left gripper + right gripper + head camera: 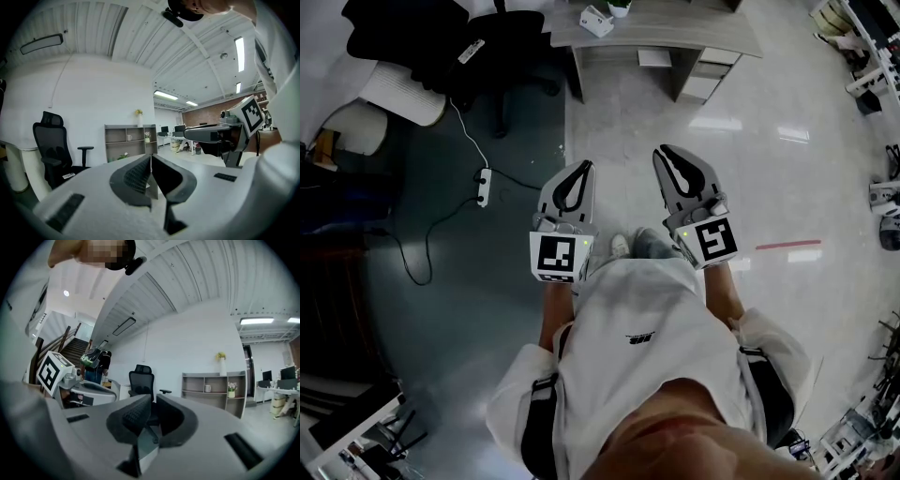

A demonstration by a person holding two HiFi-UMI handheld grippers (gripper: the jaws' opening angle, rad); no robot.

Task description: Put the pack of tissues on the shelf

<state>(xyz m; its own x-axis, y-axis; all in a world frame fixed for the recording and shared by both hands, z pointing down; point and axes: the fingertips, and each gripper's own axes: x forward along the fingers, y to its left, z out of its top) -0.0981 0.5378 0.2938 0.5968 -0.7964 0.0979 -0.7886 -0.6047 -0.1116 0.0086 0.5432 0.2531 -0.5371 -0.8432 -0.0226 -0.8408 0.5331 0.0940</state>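
Note:
No pack of tissues can be made out for certain. A small white box [596,20] lies on top of the grey shelf unit [675,39] beside a plant; I cannot tell what it is. The shelf [130,141] [213,388] stands against the white wall, with a vase of yellow flowers on top, a mug and small plants in its compartments. My left gripper [579,170] [151,158] and right gripper [667,154] [152,399] are held side by side at waist height, well short of the shelf. Both are shut with nothing between the jaws.
A black office chair [478,47] [54,145] [140,380] stands left of the shelf. A white power strip [485,186] with its cable lies on the floor at the left. A red tape line [787,246] marks the floor at the right. A person with a backpack [96,363] stands by stairs.

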